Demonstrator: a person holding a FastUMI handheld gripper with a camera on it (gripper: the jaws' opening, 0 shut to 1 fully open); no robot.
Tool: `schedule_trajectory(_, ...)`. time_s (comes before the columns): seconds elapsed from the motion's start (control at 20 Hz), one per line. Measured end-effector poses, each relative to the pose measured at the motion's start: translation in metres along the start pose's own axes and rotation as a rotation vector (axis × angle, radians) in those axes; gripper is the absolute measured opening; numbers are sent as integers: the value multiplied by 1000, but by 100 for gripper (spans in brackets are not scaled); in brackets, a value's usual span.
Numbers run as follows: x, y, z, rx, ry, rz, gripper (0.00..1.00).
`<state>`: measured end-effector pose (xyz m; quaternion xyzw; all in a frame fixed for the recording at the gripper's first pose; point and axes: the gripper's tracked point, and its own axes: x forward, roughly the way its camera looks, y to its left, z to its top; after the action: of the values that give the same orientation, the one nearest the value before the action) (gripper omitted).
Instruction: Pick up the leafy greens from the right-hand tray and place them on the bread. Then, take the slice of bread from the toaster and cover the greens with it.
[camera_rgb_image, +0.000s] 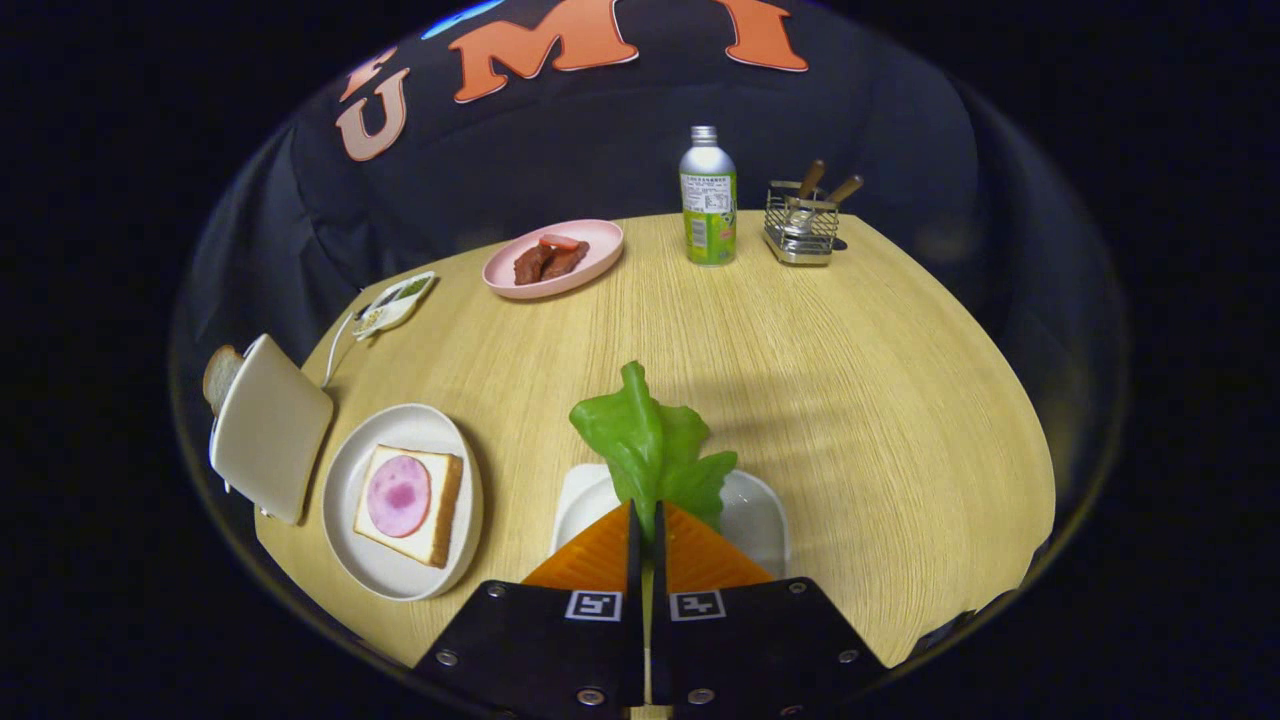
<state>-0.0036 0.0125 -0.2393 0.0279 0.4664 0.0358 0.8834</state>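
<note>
1. Gripper (645, 520): fingers drawn nearly together, pinching the lettuce leaf (655, 450) by its lower edge; the leaf stands up just ahead of the fingertips, both fingers pressing on it
2. Leaf hangs above the white tray (765, 515); judged lifted clear of it, though contact at the hidden underside cannot be ruled out
3. Target: bread slice (410, 505) topped with a round of ham (398, 495), on the round white plate (345, 500), off to the left of the fingers, near but apart from the tray
4. Toaster (270, 430) sits just beyond the plate's far-left side, with the second slice (220, 375) poking out of it; untouched, needed for the later step
5. Step in hand, judged: carry the leaf leftward to the plate. Keep the pinch firm, since the grip is on a thin edge and the leaf is floppy; travel level and slowly so it does not swing or slip
6. Centre the leaf over the ham before lowering, lay it flat, then open; releasing high risks it sliding off the bread
7. Pose: gripper pointing forward and tilted down at the table (850, 380), fingers roughly level side by side, aimed at the tray, so a turn to the left is called for
8. Elsewhere, well apart: pink plate (600, 250) of meat, bottle (708, 200), wire rack (800, 225)
</note>
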Motion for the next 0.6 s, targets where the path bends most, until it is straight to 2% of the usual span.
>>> schedule_trajectory(0.25, -16, 37, 17, -45, -48, 80, 3)
schedule_trajectory(0.6, -16, 92, 18, -124, -60, 163, 3)
